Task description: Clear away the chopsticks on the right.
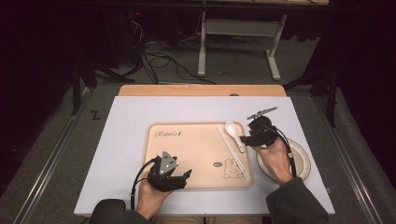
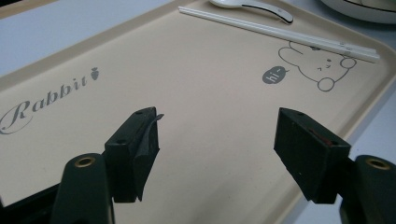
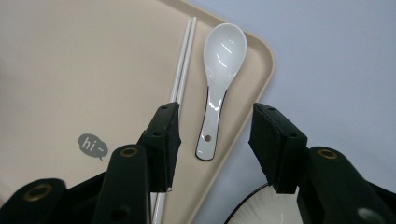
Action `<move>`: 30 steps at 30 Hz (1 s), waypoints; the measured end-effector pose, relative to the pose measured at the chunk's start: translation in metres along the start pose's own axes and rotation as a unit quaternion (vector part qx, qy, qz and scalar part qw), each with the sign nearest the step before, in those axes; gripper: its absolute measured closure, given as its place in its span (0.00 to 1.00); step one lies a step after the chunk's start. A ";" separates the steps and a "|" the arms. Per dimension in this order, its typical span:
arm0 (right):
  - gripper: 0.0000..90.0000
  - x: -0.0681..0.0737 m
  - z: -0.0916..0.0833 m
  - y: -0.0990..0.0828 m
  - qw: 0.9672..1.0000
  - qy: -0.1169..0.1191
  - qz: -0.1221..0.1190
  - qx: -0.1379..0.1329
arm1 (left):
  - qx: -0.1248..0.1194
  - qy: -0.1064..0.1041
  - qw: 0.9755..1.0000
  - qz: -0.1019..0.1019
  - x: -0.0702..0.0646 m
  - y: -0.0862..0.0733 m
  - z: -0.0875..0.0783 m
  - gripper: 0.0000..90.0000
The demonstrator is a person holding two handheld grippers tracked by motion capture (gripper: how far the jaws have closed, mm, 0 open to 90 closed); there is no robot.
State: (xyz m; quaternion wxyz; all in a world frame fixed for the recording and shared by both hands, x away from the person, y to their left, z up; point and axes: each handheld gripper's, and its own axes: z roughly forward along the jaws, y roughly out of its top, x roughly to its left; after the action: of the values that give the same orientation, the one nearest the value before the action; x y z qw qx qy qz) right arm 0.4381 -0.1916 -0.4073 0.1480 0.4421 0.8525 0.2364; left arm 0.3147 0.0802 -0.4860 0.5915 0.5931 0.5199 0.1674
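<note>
The left gripper [image 1: 180, 179] was held over the 7 o'clock corner of the beige tray [image 1: 187, 154], its fingers [image 2: 135, 149] spread wide with nothing between them. Inside the tray, white chopsticks [image 1: 232, 151] lay along the 3 o'clock side, a white spoon [image 1: 233, 133] just beside them. Above the spoon the right gripper [image 1: 250, 137] was poised, fingers [image 3: 163, 140] wide and empty. A ribbed plate [image 1: 299, 163] was set on the bench [image 1: 121, 140] at 4 o'clock, outside the tray.
</note>
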 end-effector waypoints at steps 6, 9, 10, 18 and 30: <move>0.59 -0.002 -0.011 -0.012 1.000 0.007 0.002 -0.019 | -0.003 0.001 1.000 0.002 -0.001 0.001 -0.001 0.34; 0.59 -0.004 -0.014 -0.018 1.000 0.010 0.003 -0.025 | -0.005 0.000 1.000 0.003 -0.001 0.000 -0.001 0.34; 0.58 -0.005 -0.016 -0.024 1.000 0.009 0.003 -0.025 | -0.006 -0.001 1.000 0.003 -0.001 0.000 -0.001 0.34; 0.59 -0.012 -0.026 -0.045 0.999 0.012 0.012 -0.047 | -0.002 0.000 1.000 0.004 -0.001 -0.002 0.000 0.34; 0.58 -0.022 -0.033 -0.070 0.997 0.012 0.028 -0.066 | 0.002 -0.004 1.000 -0.003 -0.002 -0.002 0.001 0.34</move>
State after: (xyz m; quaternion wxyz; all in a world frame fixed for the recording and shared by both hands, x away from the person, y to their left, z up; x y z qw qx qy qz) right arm 0.3870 -0.2533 -0.4162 0.1601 0.4523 0.8241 0.3011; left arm 0.3141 0.0775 -0.4873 0.5929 0.5932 0.5200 0.1621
